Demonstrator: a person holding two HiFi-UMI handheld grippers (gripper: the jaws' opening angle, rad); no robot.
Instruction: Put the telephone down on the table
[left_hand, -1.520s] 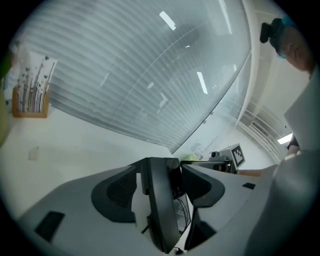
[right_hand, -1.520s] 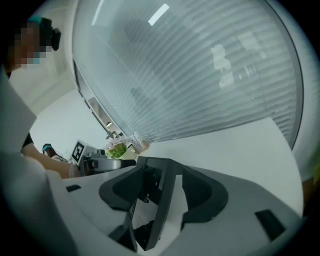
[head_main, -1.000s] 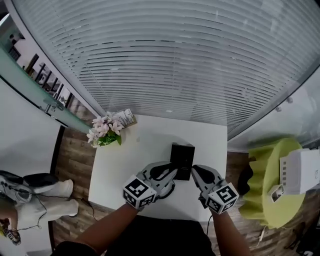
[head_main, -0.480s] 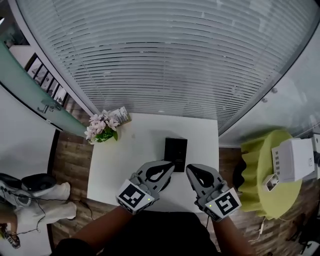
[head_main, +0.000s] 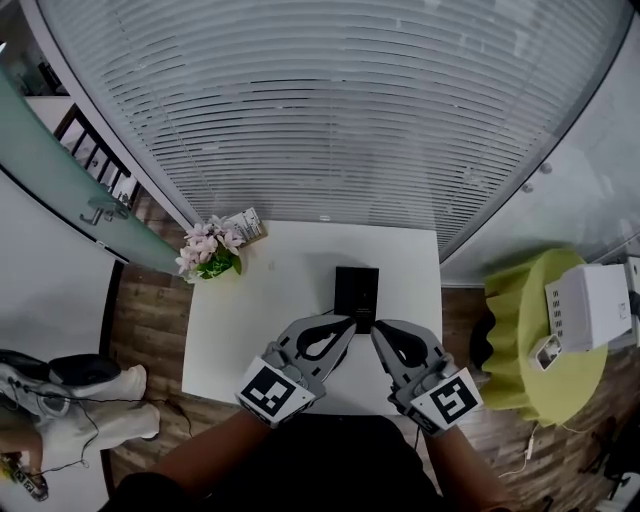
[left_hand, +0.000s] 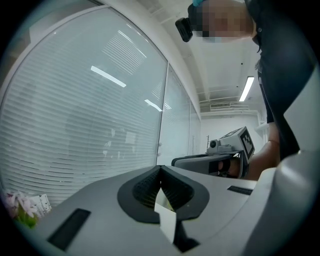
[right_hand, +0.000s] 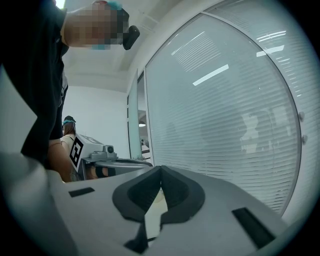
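Observation:
The telephone (head_main: 357, 297), a flat black slab, lies on the white table (head_main: 270, 310) right of its middle, with nothing touching it. Both grippers hover side by side over the table's near edge, just short of the phone's near end. The left gripper (head_main: 347, 322) is shut and empty; in the left gripper view its jaws (left_hand: 160, 168) meet at the tip with nothing between them. The right gripper (head_main: 377, 332) is shut and empty too, its tips (right_hand: 161, 168) closed. Each gripper view also shows the other gripper alongside: the right gripper (left_hand: 176, 162) and the left gripper (right_hand: 149, 162).
A pot of pink flowers (head_main: 207, 252) and a small printed pack (head_main: 245, 222) sit at the table's far left corner. Slatted blinds behind glass (head_main: 340, 120) run along the far side. A green round stand (head_main: 525, 350) carrying a white device (head_main: 590, 308) is to the right.
Both grippers have lifted and drawn back toward me from the phone's near end, which they flanked a second ago. The phone stays flat on the table.

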